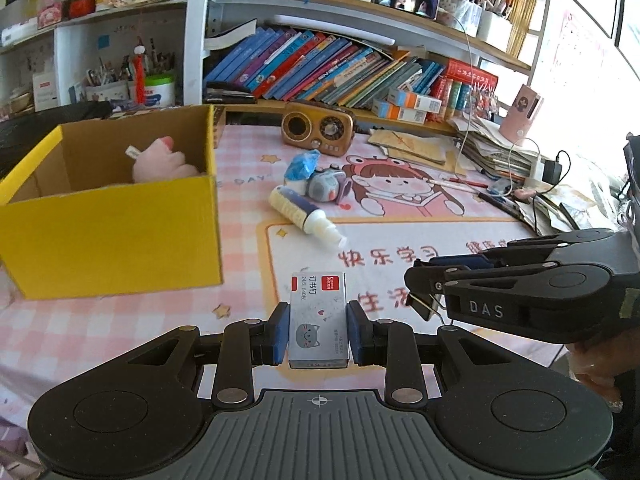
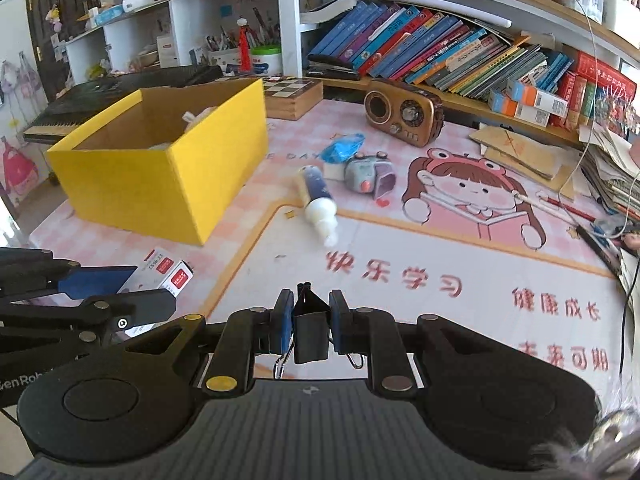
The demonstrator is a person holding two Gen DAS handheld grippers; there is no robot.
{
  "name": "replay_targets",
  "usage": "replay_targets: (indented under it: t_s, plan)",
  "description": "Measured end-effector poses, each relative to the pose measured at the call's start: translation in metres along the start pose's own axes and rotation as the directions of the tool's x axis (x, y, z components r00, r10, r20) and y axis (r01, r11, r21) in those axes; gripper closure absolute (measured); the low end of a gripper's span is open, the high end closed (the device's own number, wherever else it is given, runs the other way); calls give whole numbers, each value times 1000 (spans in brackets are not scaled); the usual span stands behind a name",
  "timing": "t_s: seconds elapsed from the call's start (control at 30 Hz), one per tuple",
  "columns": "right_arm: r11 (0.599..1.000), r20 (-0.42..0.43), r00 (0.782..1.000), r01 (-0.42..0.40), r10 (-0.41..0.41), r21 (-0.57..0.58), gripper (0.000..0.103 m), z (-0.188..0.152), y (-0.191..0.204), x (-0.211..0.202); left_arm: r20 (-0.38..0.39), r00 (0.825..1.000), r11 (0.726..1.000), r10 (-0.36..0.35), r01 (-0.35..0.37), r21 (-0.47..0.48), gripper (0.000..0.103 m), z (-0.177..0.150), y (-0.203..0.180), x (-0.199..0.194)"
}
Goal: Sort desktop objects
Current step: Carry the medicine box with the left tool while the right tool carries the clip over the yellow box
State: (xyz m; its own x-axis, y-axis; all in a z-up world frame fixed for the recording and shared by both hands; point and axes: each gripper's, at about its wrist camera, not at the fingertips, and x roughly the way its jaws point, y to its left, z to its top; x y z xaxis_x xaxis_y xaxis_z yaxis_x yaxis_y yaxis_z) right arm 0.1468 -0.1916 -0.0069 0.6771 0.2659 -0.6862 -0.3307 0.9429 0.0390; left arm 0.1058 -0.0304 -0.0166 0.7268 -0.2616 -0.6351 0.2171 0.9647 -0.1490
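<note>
Now the left gripper (image 1: pixel 319 332) is clamped on a small staple box (image 1: pixel 318 320), held above the pink desk mat (image 1: pixel 248 264). The right gripper (image 2: pixel 311 326) is closed on a black binder clip (image 2: pixel 311 332). Ahead, a white bottle (image 1: pixel 302 210) lies on its side near a toy camera (image 1: pixel 326 186) and a blue wrapper (image 1: pixel 302 164). To the left stands the yellow cardboard box (image 1: pixel 116 236) with a pink plush toy (image 1: pixel 164 162) inside. Behind is a brown retro radio (image 1: pixel 318 128).

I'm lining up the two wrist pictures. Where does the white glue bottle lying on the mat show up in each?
Left wrist: glue bottle lies centre, right of the yellow box.
Right wrist: glue bottle lies centre, upper half, right of the box.
Shared landmark: brown retro radio behind it.
</note>
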Motion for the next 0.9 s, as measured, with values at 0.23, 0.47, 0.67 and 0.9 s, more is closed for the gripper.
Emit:
replay_targets:
  t_s: [0.23,0.47,0.67,0.9]
  plan:
    - [1000,3,1000,1,-1,24,86,-14,28,-15,3,1000,1000,-3,2,17,75,-14,14,-25]
    - [999,13,1000,-11,11,31,86,-24,55,-23,13,1000,999,9,-10,31,75,-26,29,-47]
    - [999,20,999,-31,31,19,86,-28,76,-27,22,999,999,26,-27,27,75,-36,42,-62]
    - [999,26,998,-54,54,-6,86,-27,97,-27,37,998,999,52,-52,4,75,-43,57,-76]
